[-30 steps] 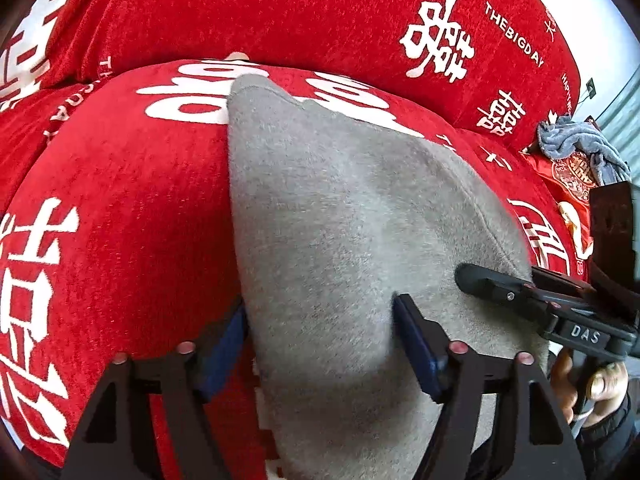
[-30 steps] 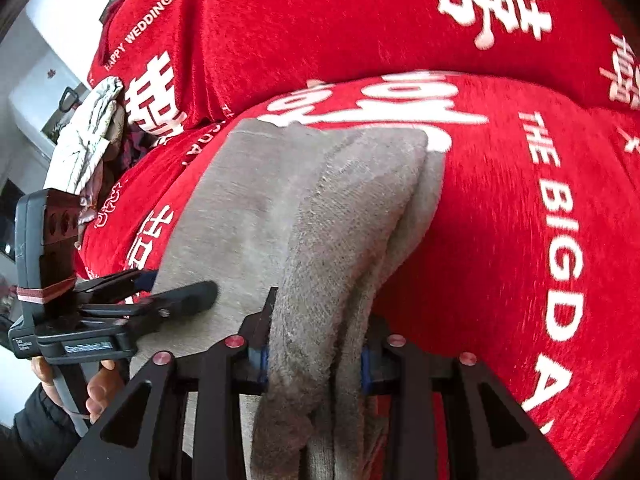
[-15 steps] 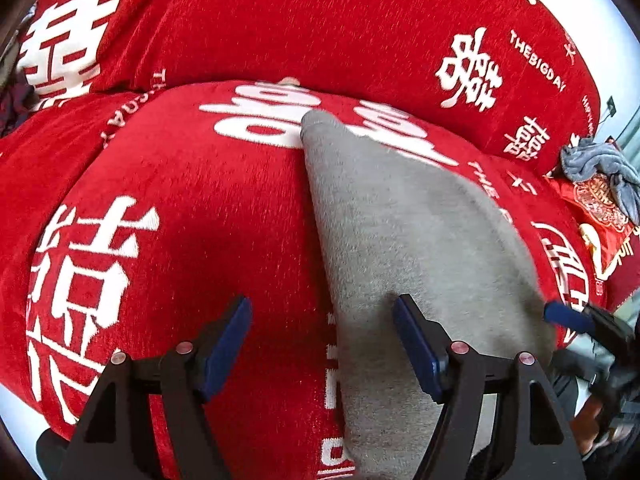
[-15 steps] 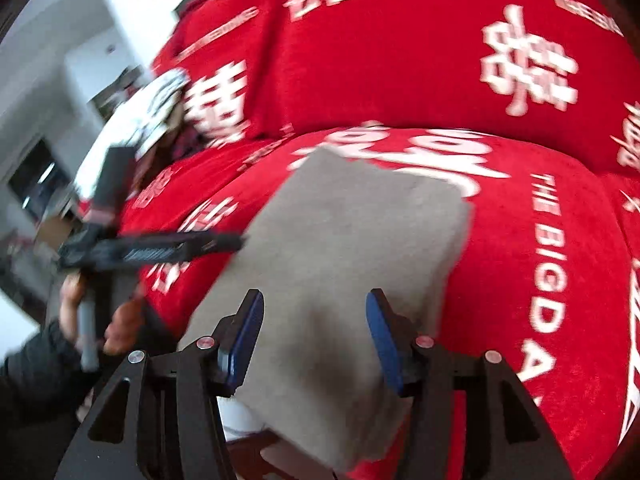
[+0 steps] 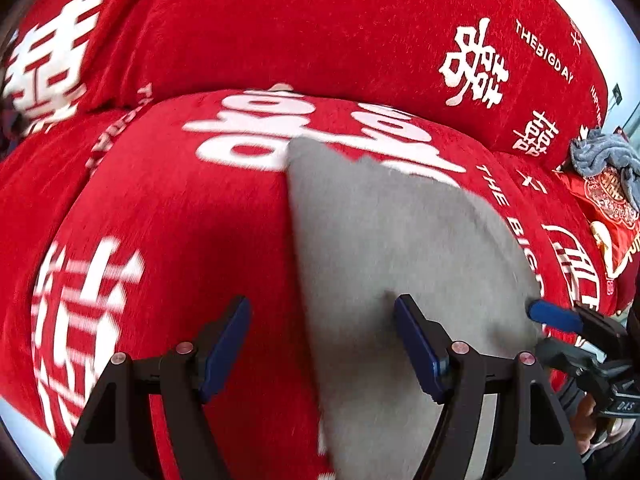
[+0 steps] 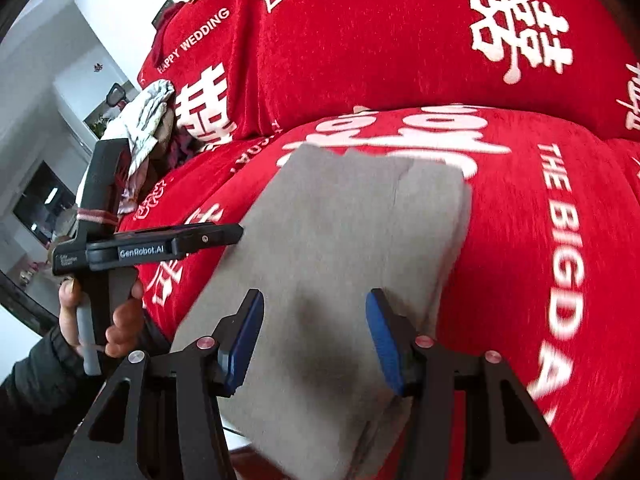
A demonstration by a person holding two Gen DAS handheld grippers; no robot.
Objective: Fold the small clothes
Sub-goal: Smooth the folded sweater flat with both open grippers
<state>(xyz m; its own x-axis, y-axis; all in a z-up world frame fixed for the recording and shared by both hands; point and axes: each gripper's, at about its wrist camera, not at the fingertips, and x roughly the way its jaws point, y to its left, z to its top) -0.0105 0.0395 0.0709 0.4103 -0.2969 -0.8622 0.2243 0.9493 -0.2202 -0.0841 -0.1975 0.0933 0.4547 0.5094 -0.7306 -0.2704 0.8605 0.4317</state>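
Presently, left claw [image 5: 322, 346]: spread, holding nothing, over the left edge of the folded grey garment [image 5: 392, 248]. Garment: lying flat on the red sofa cover [image 5: 168, 208]. Right claw [image 6: 314, 336]: jaws apart, empty, above the garment's near end.

Black two-finger grippers — blue pads on the fingers [image 6: 382, 332], red-capped pivot screws, white "GenRobot.AI" lettering — and a dark sleeve [image 6: 28, 376].
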